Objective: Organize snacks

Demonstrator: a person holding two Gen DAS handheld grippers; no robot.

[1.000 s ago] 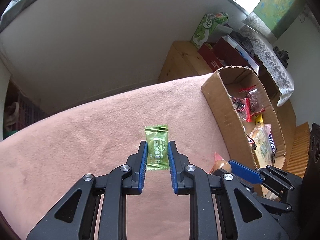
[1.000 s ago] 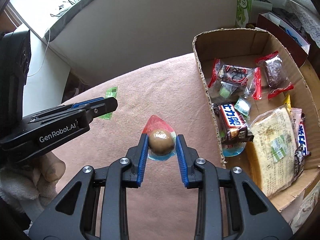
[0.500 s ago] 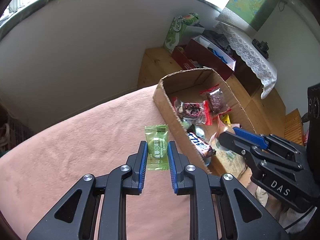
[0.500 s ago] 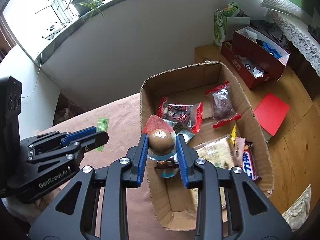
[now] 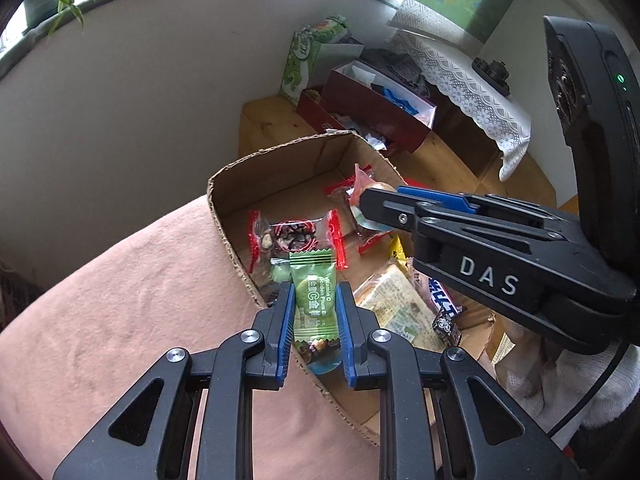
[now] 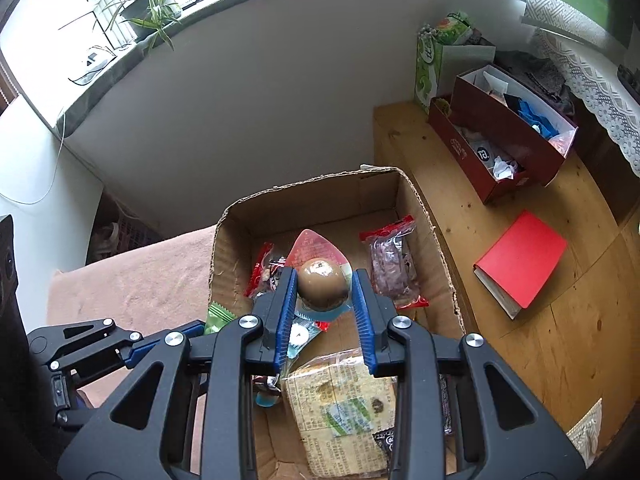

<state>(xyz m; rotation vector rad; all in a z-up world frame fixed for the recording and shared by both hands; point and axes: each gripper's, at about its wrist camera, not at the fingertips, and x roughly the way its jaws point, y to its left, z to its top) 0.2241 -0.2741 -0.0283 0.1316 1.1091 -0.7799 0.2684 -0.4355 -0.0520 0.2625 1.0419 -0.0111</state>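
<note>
- Cardboard box (image 6: 436,248), open-topped with ragged cut rims, sits on a pink cloth-covered surface (image 5: 132,320) and already holds several snacks: a red-ended clear packet (image 5: 296,234) near its far left, a second red-ended packet of dark pieces (image 6: 394,268) at its far right, a large pale wrapped cake (image 6: 340,412) at its near end, and a dark bar (image 5: 442,300) beside that cake.
- Left gripper (image 5: 314,320) is clamped on a green candy sachet (image 5: 314,296), held upright above the box's left wall, partly over the interior.
- Right gripper (image 6: 324,308) is closed around a brown egg-shaped snack in a clear pack with a red tip (image 6: 322,282), suspended over the middle of the box.
- Obstruction: in the left wrist view the right gripper's black body crosses the right half of the box and hides its contents there; in the right wrist view the left gripper lies low at the left, just outside the box wall.
- Open room: bare cardboard floor shows at the far end of the box, behind the packets.
- Surroundings: a wooden floor (image 6: 560,360) lies to the right, with a red book (image 6: 524,256), a dark red shoebox (image 6: 512,148) of oddments and a green carton (image 6: 430,64) against a white wall; a potted plant (image 6: 148,12) stands on the window ledge above.
</note>
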